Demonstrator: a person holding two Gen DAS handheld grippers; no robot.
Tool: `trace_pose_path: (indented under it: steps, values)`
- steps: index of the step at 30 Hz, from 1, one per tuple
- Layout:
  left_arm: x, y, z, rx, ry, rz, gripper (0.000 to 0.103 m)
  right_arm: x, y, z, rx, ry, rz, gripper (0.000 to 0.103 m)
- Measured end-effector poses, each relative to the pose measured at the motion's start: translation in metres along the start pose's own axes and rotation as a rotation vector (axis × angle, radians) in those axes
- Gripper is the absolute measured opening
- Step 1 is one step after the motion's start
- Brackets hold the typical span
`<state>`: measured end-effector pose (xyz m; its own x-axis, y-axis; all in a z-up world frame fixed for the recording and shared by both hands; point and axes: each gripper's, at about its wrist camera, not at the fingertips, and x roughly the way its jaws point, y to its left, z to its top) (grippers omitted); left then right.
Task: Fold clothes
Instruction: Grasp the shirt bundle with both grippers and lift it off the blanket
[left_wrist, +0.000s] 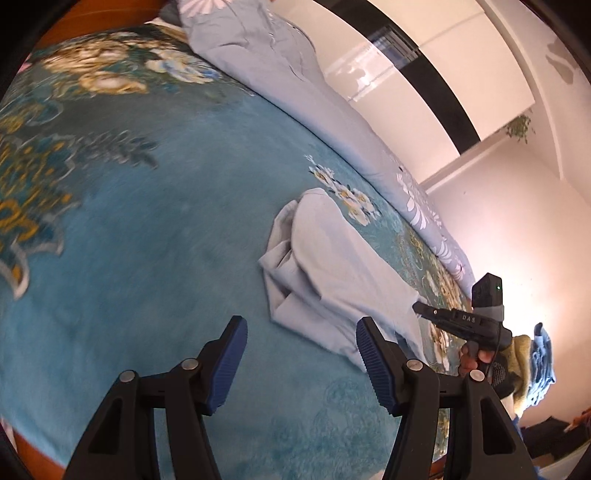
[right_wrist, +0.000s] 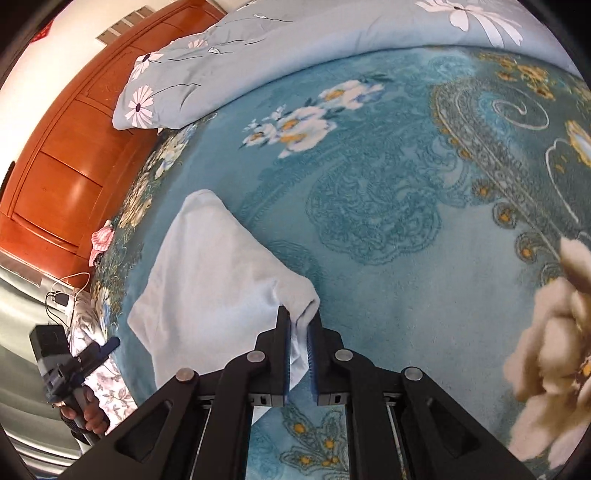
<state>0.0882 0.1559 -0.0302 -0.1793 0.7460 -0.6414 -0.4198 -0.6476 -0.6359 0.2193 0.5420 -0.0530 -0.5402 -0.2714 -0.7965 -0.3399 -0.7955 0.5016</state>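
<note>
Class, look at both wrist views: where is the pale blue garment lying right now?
The pale blue garment lies on the teal floral blanket, near the bed's edge facing the wooden wardrobe. The right gripper pinches one corner of it; the left gripper is open beside it.

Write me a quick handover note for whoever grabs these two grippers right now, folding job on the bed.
Right gripper: shut on a corner of the light blue garment, lifting that edge.
Left gripper: open, holding nothing, above the teal floral blanket beside the garment.
Garment: lies partly bunched on the blanket, with the daisy-print duvet beyond it.
Done: one corner gripped.
Left: probably take a second corner with the left gripper, spread the garment flat, then fold; no neat fold is visible yet.
</note>
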Motion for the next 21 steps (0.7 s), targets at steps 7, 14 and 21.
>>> trace_pose_path:
  steps: [7, 14, 21]
  values:
    - [0.073, 0.012, 0.055, 0.018, 0.148, 0.069, 0.068, -0.012, -0.031, -0.035, 0.147, -0.073, 0.032, 0.037]
    - [0.097, 0.009, 0.060, 0.017, 0.188, -0.008, 0.069, -0.001, -0.026, -0.080, 0.350, -0.107, 0.247, 0.037]
    - [0.088, 0.002, 0.043, -0.016, 0.141, -0.038, 0.067, 0.022, 0.002, -0.097, 0.469, -0.091, 0.365, 0.038]
